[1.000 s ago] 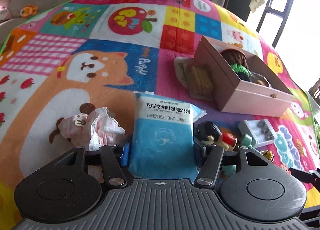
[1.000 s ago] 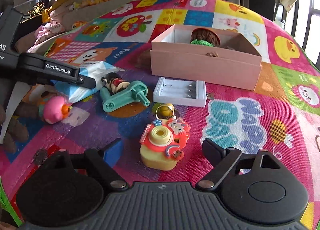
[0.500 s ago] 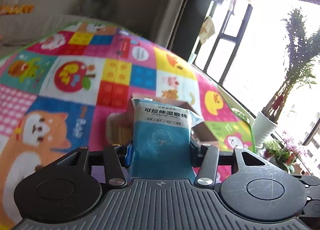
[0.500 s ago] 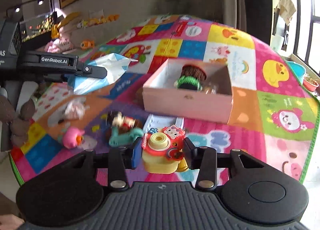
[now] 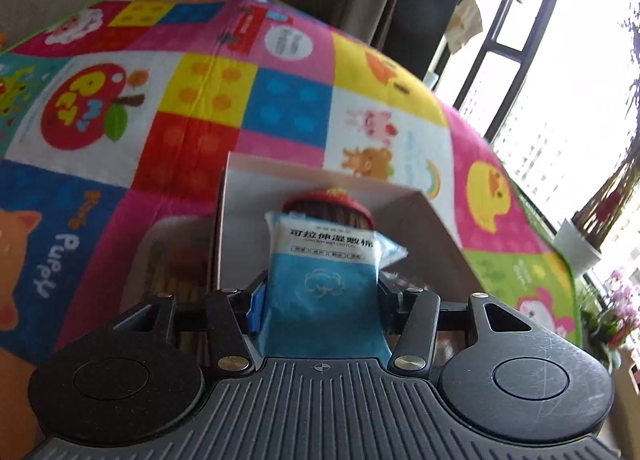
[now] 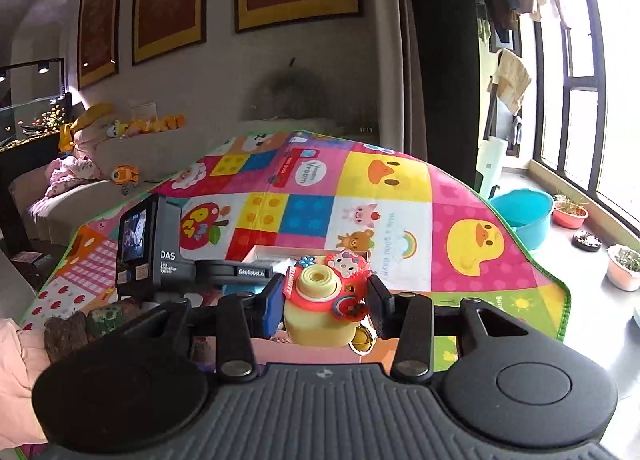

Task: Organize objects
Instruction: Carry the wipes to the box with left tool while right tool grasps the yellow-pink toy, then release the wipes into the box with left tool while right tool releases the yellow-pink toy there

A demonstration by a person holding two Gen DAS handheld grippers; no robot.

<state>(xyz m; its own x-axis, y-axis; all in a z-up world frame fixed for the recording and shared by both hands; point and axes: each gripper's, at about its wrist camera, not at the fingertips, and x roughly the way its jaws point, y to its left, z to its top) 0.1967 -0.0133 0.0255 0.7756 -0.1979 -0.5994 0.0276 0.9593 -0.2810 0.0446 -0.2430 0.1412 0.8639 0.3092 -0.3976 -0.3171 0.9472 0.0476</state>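
blue wipes packet (image 5: 322, 292) clamped in left tool (image 5: 320, 300), above pink box (image 5: 436, 228)

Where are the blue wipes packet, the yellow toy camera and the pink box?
blue wipes packet (image 5: 322, 284): left wrist view, on its blue front.
yellow toy camera (image 6: 318, 320): right wrist view, on its yellow body.
pink box (image 5: 248, 228): left wrist view, on its inner left wall.
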